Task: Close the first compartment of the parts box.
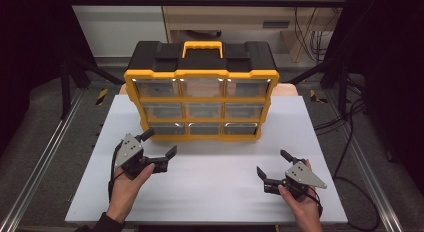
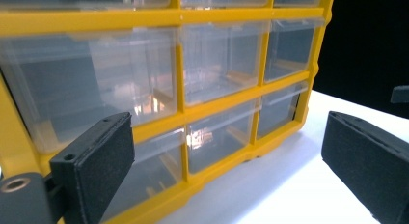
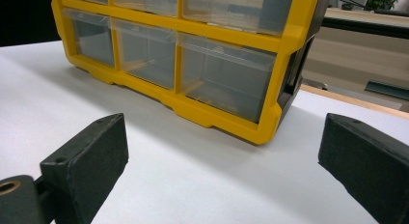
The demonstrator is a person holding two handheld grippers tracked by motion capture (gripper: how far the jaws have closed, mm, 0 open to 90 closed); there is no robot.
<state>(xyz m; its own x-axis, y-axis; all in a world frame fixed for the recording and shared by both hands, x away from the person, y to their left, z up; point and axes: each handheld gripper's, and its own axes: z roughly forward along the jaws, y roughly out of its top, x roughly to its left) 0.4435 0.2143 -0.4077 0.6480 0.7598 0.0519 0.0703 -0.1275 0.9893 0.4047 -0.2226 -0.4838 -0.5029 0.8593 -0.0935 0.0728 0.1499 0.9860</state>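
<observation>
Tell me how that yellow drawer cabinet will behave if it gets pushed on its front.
The yellow drawer cabinet stands tall on a narrow base, so a high push would probably tip it backward. Its clear drawers look empty, so it is likely light and may slide on the smooth white table. The frame looks like stiff plastic.

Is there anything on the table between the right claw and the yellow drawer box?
No. In the right gripper view, just bare white table lies between the right claw and the drawer box.

Left gripper (image 1: 161, 143) and right gripper (image 1: 272, 163): jaws spread wide, empty.
</observation>
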